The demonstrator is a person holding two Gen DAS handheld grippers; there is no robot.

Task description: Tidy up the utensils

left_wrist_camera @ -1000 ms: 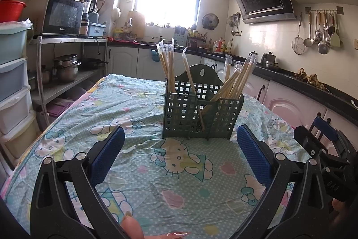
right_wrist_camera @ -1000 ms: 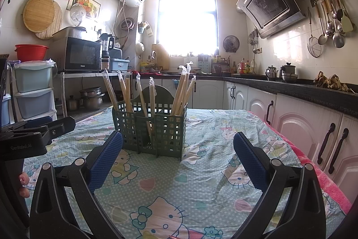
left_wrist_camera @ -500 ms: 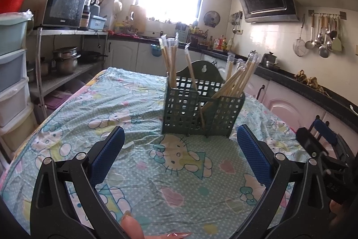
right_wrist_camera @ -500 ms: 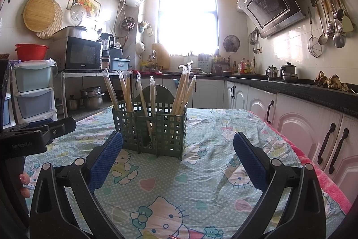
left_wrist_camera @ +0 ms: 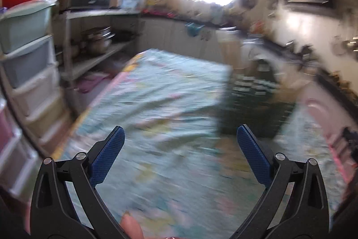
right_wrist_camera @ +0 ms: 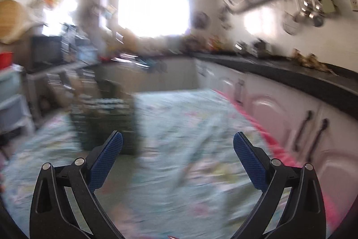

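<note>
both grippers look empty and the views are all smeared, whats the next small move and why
Probably steady both views on the green utensil holder first. The left gripper and right gripper are open and empty, the holder sits off-centre in both, and blur hides the chopsticks too much to pick one.

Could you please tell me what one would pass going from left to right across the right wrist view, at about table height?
Stacked drawers → green utensil basket → patterned tablecloth → white cabinet doors with dark handles. All of it is motion-blurred.
</note>
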